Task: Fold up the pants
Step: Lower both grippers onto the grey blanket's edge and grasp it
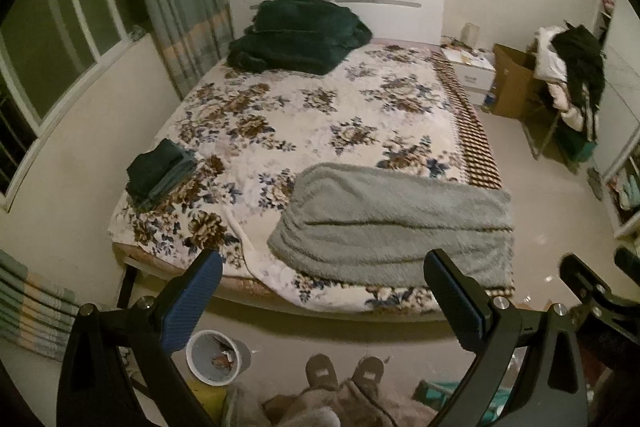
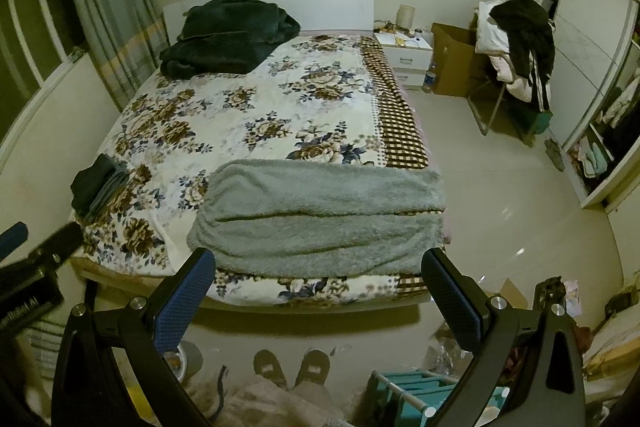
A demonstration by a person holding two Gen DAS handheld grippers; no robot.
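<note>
Grey fleece pants (image 1: 392, 223) lie folded over at the foot of a bed with a floral cover (image 1: 312, 107); they also show in the right wrist view (image 2: 320, 215). My left gripper (image 1: 324, 267) is open and empty, held back from the bed's near edge above the floor. My right gripper (image 2: 320, 263) is open and empty, also short of the bed edge, just in front of the pants. The right gripper's body shows at the far right of the left wrist view (image 1: 592, 291).
A small stack of folded dark clothes (image 1: 160, 173) lies on the bed's left edge. A dark green blanket (image 1: 296, 39) lies by the headboard. A bin (image 1: 218, 357) and my slippers (image 1: 344, 371) are on the floor. A chair piled with clothes (image 1: 568, 83) and a cardboard box (image 1: 512, 79) stand at the right.
</note>
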